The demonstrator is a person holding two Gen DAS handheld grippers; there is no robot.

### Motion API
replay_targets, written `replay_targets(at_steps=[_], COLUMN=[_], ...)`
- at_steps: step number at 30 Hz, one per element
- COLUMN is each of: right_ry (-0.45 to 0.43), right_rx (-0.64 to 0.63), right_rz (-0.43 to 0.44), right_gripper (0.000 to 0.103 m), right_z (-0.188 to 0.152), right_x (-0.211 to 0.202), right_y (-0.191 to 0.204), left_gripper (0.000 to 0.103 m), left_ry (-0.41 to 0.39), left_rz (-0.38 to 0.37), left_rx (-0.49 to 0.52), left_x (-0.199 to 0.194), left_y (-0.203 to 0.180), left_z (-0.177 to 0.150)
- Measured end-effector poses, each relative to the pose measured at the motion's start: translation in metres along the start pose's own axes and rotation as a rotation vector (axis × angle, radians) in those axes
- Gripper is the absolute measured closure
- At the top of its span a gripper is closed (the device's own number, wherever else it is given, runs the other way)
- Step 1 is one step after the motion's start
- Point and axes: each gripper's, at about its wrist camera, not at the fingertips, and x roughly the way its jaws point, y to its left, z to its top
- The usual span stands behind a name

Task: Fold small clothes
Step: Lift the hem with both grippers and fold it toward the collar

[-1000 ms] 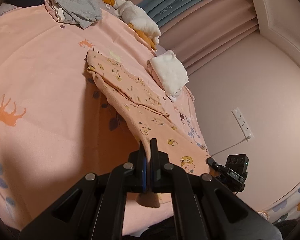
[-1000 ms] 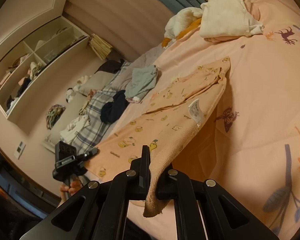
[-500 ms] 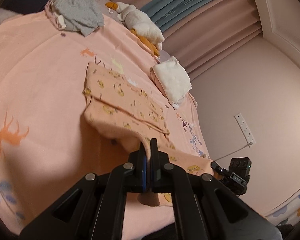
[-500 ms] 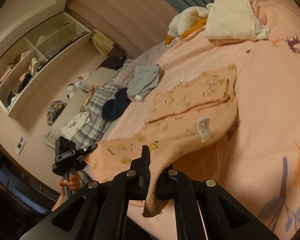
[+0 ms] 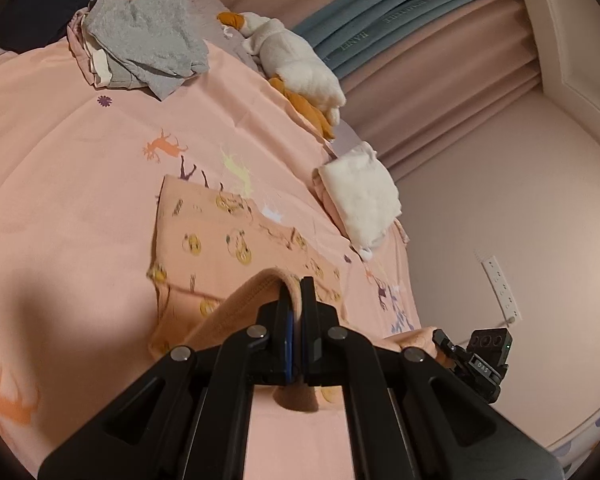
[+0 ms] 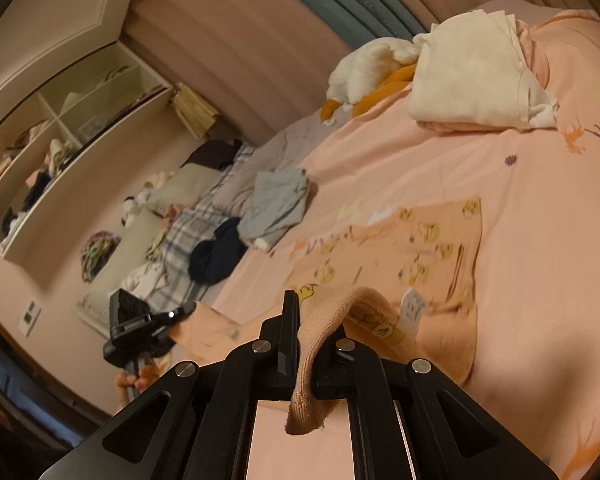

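Both grippers, L (image 5: pixel 295 300) & R (image 6: pixel 308 320), pinch peach garment (image 5: pixel 220 236) (jaws closed).

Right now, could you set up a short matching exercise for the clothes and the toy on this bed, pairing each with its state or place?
Things:
1. peach printed garment
2. white folded garment
3. grey garment
4. plush duck

States or places:
A. crumpled in a heap beside a dark garment
B. lying by the curtain, white with orange parts
C. its near edge pinched by both the left gripper and the right gripper
D. a neat stack near the bed's edge

Pairs: 1-C, 2-D, 3-A, 4-B
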Motion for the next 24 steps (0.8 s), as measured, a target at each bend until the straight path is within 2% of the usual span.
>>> replay_targets(at_steps=[11, 24], right_ry=[0.03, 0.094], right_rx=[0.068, 0.171], right_rz=[-0.056, -0.152], right_gripper=[0.097, 0.097], right_z=[0.045, 0.065], right_x=[0.053, 0.097], right_y=[-0.039, -0.095], left_gripper=[0.102, 0.102], left_ry=[0.014, 0.077], left_rz=[0.064, 0.176], left_rx=[-0.066, -0.093], left_x=[0.056, 0.128], left_y=[0.028, 0.062], left_z=[0.046, 0.078])
